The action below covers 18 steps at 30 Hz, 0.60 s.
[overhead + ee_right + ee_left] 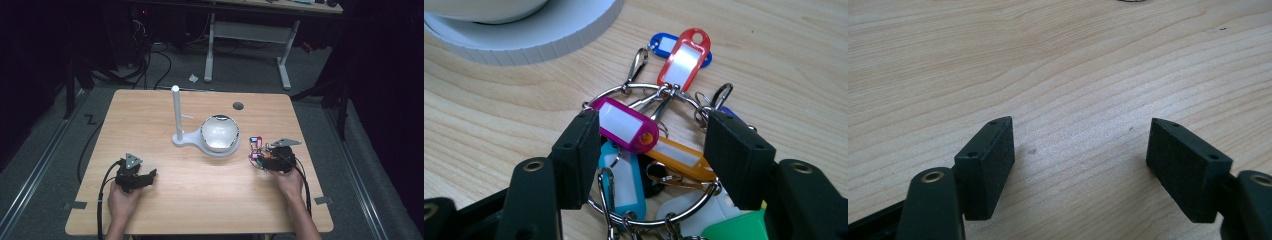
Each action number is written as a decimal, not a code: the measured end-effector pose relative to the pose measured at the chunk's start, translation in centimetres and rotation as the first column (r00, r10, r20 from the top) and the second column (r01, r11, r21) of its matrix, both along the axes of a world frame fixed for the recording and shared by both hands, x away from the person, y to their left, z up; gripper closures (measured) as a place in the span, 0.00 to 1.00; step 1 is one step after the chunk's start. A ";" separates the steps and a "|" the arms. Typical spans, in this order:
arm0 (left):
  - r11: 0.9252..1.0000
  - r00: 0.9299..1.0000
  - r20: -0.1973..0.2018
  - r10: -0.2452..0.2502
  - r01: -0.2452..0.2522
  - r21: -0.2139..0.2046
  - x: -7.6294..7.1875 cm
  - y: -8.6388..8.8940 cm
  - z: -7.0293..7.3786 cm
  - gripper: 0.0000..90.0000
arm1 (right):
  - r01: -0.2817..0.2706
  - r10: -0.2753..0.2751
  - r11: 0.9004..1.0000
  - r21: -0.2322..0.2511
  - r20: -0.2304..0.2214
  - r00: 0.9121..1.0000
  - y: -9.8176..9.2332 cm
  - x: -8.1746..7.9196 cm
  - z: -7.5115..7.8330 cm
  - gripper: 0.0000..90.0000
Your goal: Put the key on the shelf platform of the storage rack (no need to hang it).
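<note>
Down at the lower left of the high view, the left gripper (148,175) rests on the wooden tabletop (165,200), held by the person's left hand (121,199). Its own view shows the gripper (1080,150) with jaws spread wide apart and only bare wood grain between them.

At the right of the high view, the right gripper (260,156) sits in the right hand (290,181), right at a bunch of key tags (256,148) lying on the tabletop just beside the white stand's round base (220,150). From the right gripper view, the gripper (651,150) is open, its jaws straddling the metal ring (649,150) of the key tags (659,150) (purple (624,123), orange (679,156), light blue (626,182), red (684,59), blue (665,44) and green (736,229) ones fan out); whether the pads touch anything cannot be told.

A shiny bowl (219,133) sits on the stand's base, and the stand's white post (176,112) rises upright to the bowl's left, near the middle of the frame.
</note>
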<state>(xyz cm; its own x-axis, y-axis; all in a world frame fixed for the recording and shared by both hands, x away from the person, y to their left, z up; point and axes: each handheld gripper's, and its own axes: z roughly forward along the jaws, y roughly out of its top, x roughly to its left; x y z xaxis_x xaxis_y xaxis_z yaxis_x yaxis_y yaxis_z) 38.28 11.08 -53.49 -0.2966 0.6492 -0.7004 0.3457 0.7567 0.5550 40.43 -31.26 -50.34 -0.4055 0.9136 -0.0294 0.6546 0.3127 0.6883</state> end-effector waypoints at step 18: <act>1.000 1.000 0.005 -0.003 0.003 0.004 0.0 0.0 0.0 0.31 | -0.043 0.042 0.999 -0.015 -0.057 0.997 0.1 0.5 -1.5 0.59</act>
<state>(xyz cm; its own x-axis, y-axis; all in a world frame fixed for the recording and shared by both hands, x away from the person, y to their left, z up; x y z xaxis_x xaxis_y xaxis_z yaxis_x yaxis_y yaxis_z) 38.29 11.11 -53.52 -0.2916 0.6526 -0.6994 0.3451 0.7537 0.5593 40.89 -31.16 -51.88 -0.4451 0.8952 -0.0202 0.6785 0.3519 0.6449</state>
